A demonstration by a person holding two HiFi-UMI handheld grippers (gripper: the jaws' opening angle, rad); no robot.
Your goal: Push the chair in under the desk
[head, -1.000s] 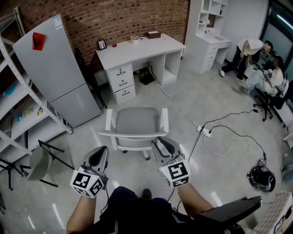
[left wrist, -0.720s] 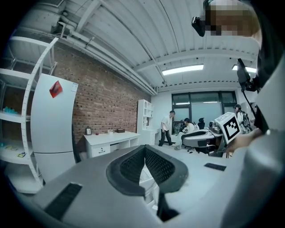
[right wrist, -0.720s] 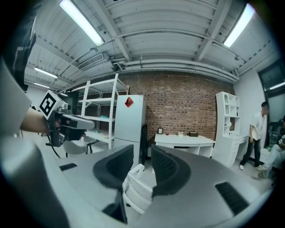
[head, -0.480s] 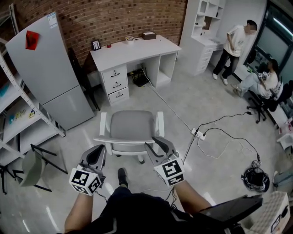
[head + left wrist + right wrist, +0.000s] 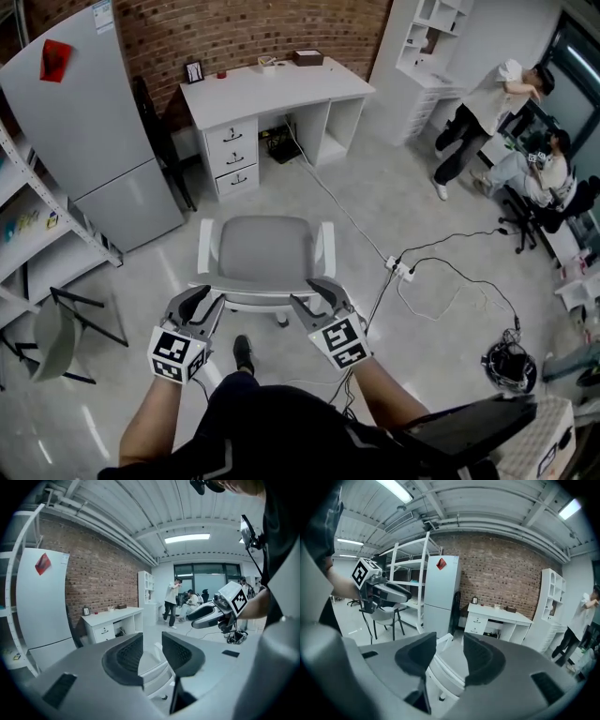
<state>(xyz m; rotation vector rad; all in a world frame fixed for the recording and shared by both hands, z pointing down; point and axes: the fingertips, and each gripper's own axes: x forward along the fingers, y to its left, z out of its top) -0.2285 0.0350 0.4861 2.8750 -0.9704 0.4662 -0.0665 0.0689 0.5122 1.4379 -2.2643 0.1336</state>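
Note:
A grey office chair with a white frame stands on the floor, facing the white desk by the brick wall, a good way short of it. My left gripper is at the left end of the chair's backrest top and my right gripper at its right end. Both sets of jaws are opening. In the left gripper view the chair shows in the gap of that gripper, untouched by the pads. The right gripper likewise frames the chair without pressing it.
A grey fridge and a metal shelf rack stand at the left, with a small grey chair below them. A power strip and cables lie on the floor to the right. Two people are at the far right beside white shelving.
I have stepped forward and both grippers have come up to the chair's backrest. Their jaws stand wider than before. A person at the right has stood up and moved.

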